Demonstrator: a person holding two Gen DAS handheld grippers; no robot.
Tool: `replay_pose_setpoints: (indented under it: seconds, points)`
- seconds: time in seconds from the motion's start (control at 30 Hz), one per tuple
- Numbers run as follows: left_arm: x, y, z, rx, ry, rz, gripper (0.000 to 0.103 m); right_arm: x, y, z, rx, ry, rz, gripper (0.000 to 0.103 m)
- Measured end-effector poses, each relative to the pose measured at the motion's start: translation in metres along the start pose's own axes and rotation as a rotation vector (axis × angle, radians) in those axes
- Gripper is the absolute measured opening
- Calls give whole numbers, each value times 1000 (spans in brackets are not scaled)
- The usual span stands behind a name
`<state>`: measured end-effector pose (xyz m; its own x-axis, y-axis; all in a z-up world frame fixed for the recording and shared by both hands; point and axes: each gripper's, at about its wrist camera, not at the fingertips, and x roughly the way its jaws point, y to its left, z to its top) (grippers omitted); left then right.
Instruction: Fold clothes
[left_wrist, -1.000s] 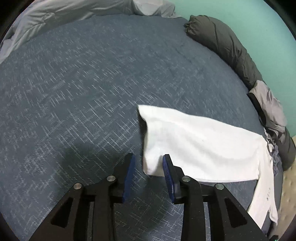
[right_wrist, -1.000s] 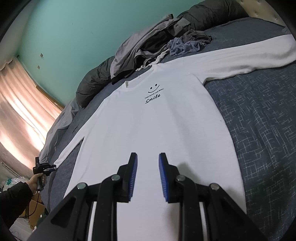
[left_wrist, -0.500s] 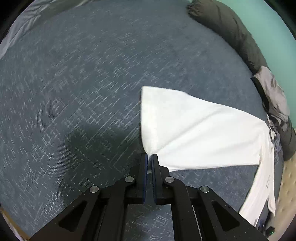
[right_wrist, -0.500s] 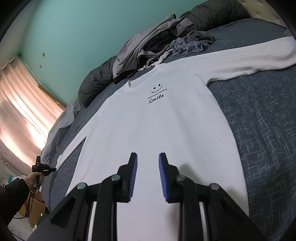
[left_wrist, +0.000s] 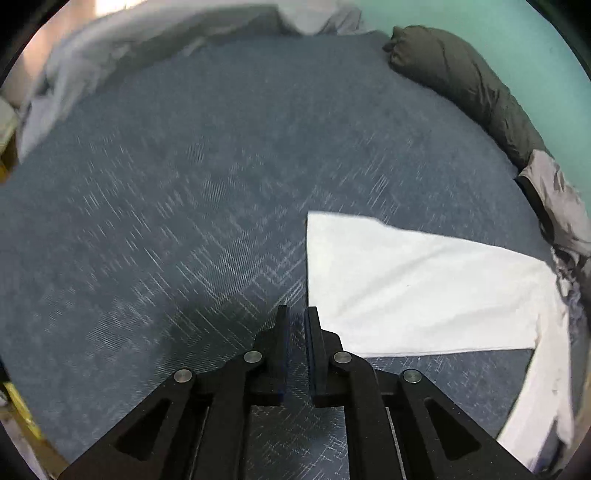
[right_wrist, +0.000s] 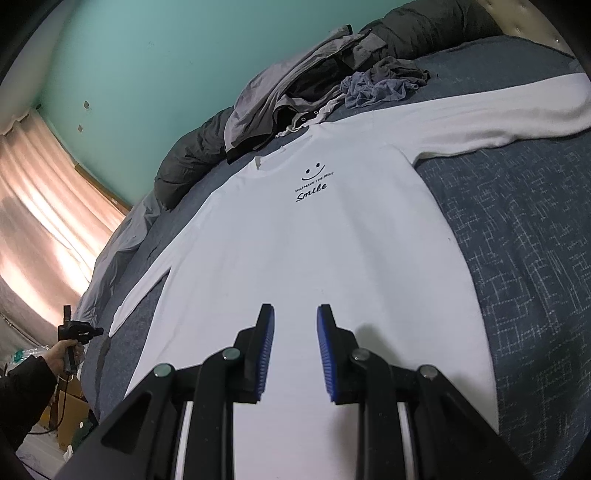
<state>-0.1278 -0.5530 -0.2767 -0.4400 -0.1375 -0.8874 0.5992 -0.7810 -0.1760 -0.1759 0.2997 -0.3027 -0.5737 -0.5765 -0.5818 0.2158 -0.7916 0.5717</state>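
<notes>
A white long-sleeved shirt (right_wrist: 303, 251) with a black "Smile" print lies flat, face up, on the blue bed cover (right_wrist: 517, 240). My right gripper (right_wrist: 295, 306) hovers over its lower half, jaws apart, nothing between them. In the left wrist view the shirt's sleeve (left_wrist: 406, 288) spreads out to the right, and its near cuff corner meets the right finger (left_wrist: 314, 332) of my left gripper (left_wrist: 295, 308). That gripper's jaws are opening; the narrow gap shows only bed cover. A hand (right_wrist: 62, 350) holds it at the far left of the right wrist view.
A dark rolled duvet (left_wrist: 469, 81) and a heap of grey clothes (right_wrist: 332, 85) line the bed's far side by the teal wall. A pale grey sheet (left_wrist: 110, 48) is bunched at the bed's end. Curtains (right_wrist: 44, 229) hang at left, and a cardboard box (right_wrist: 74, 413) stands on the floor.
My left gripper closed on the sleeve's cuff corner, lifted and drew back, and its jaws have now parted a little. The right gripper has stayed still.
</notes>
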Motion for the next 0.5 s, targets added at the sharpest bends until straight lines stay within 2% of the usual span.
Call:
replay_pose_setpoints:
  seconds: [0.07, 0.13, 0.23, 0.3, 0.4, 0.5]
  points:
    - [-12, -15, 4, 28, -38, -20, 11, -1, -2, 0, 10, 0, 1, 23]
    - [-12, -50, 13, 56, -56, -62, 15, -2, -3, 1, 14, -1, -5, 24]
    - [-13, -95, 9, 105, -53, -139, 24, -6, -6, 3, 20, -5, -15, 40]
    - [-8, -127, 6, 140, -45, -192, 26, -12, -9, 7, 39, -18, -5, 40]
    - [-8, -172, -18, 182, -14, -264, 28, -27, -18, 21, 66, -36, -13, 40]
    - [-15, -212, -55, 216, 12, -330, 36, -51, -33, 42, 77, -44, -65, 41]
